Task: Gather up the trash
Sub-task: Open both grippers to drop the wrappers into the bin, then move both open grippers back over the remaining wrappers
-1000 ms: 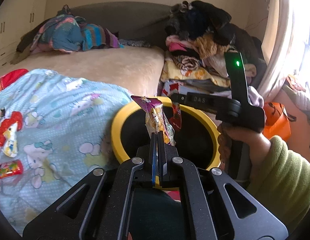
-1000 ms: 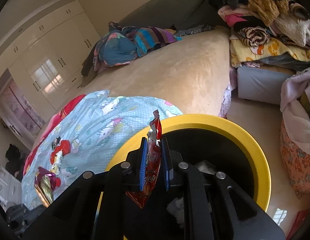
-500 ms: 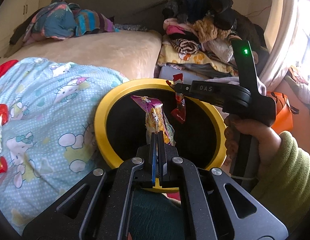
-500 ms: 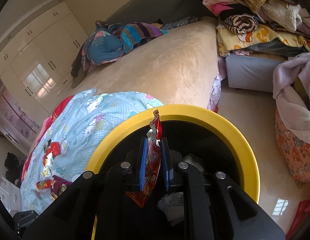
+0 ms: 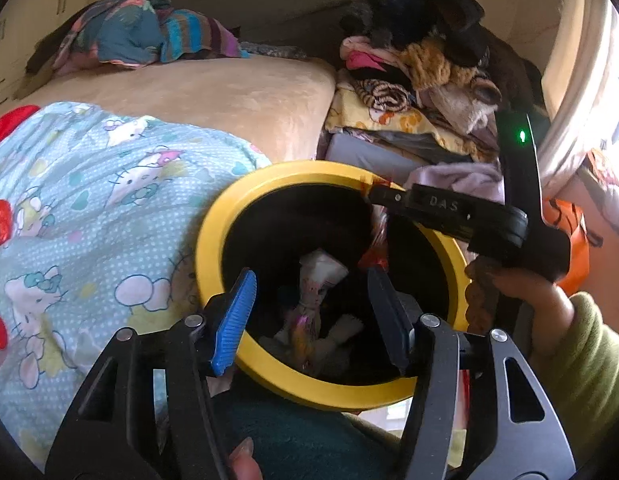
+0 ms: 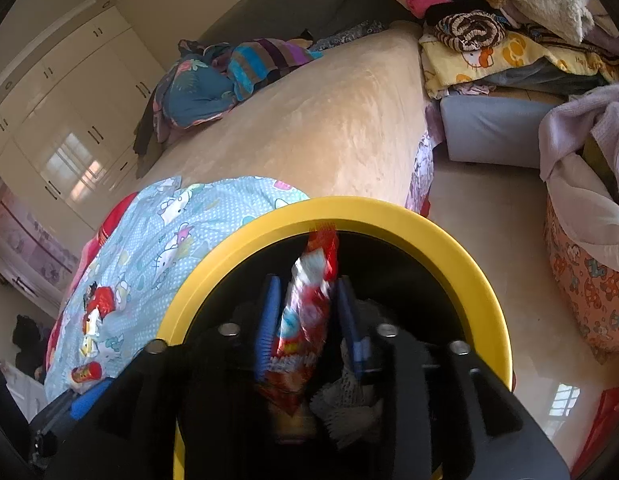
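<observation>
The left gripper (image 5: 309,304) had just been opening, nothing between its wide jaws above the yellow-rimmed bin (image 5: 213,240) at frame centre. The right gripper (image 6: 309,312) had just been opening too; the blurred red wrapper (image 6: 309,312) sat loose between its parted jaws over the bin.

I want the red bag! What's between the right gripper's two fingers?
The red snack wrapper, over the yellow-rimmed bin, in the right wrist view.

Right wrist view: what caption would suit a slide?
Fingers parted around a red snack wrapper over the yellow-rimmed bin.
</observation>
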Tool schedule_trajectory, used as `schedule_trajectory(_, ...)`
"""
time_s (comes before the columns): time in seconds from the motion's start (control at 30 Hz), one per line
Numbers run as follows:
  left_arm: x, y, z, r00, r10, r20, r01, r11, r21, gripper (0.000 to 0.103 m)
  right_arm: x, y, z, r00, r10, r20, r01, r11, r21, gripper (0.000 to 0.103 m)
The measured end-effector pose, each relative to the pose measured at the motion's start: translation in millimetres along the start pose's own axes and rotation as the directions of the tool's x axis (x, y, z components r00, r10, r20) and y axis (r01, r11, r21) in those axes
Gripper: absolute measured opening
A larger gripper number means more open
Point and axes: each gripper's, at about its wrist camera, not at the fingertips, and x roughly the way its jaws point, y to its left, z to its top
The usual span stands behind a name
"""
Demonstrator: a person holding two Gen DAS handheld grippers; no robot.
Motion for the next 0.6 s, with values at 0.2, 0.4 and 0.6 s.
schedule_trajectory(0.2,-26,17,5,0.996,0.065,0.068,-0.062,0.997,-0.055,0.092,-10,12,3,0.999,-0.01,0.045,0.011,1.0,-0.023,0.06)
schedule_trajectory(0.4,-54,38,8,0.981,0.139,0.132,-0.124,0.985,-0.117,0.092,-20,33,5,0.997,0.007,0.076,-0.002,0.998,-0.064,0.068)
schedule_trajectory(0.6,-86,54,13,0.953,0.224,0.206,-0.193,0.968,-0.159,0.092,-26,62,4,0.995,0.045,0.092,-0.034,0.992,-0.118,0.072)
